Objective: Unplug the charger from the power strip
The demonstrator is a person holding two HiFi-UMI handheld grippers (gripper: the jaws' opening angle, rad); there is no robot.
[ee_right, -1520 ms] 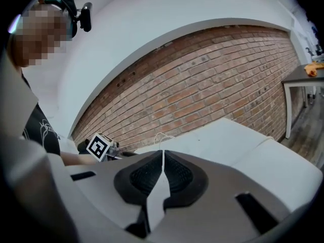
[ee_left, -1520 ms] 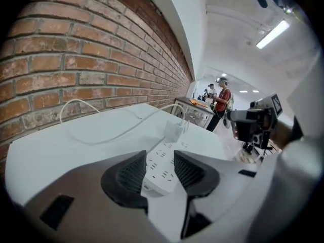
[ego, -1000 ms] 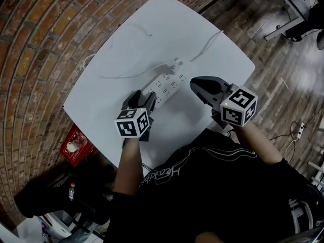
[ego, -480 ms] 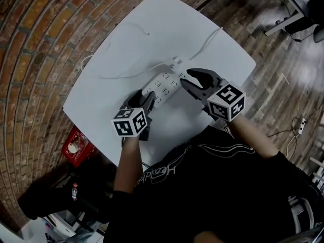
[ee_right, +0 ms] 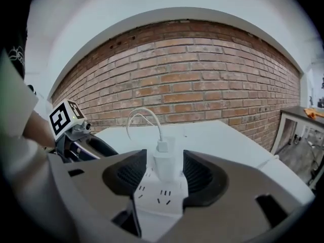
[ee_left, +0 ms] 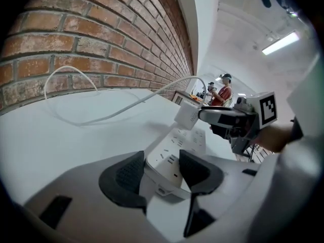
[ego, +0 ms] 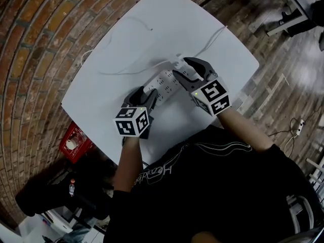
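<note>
Spreading across most of the head view, a white table (ego: 126, 39) with rounded corners stands on a brick floor. A long white power strip (ego: 164, 82) lies flat near its middle, the top dotted with rows of socket slots.

The left gripper (ee_left: 162, 168) straddles the strip's near end; its jaws have just been closing, and the dark ribbed pads now press against the strip's two long sides. The right gripper (ee_right: 164, 173) is at the strip's far end. Its jaws have just been opening and now stand apart, one on each side of the charger with a gap between each pad and it.

That charger (ee_right: 166, 168) is a small white block standing upright, plugged into the strip's far end. A thin white cable (ego: 121, 73) leaves its top and trails in loose curves over the table.

Beside the table's near-left edge, on the floor, sits a red crate (ego: 76, 142). It holds something pale and round, too small to identify.
</note>
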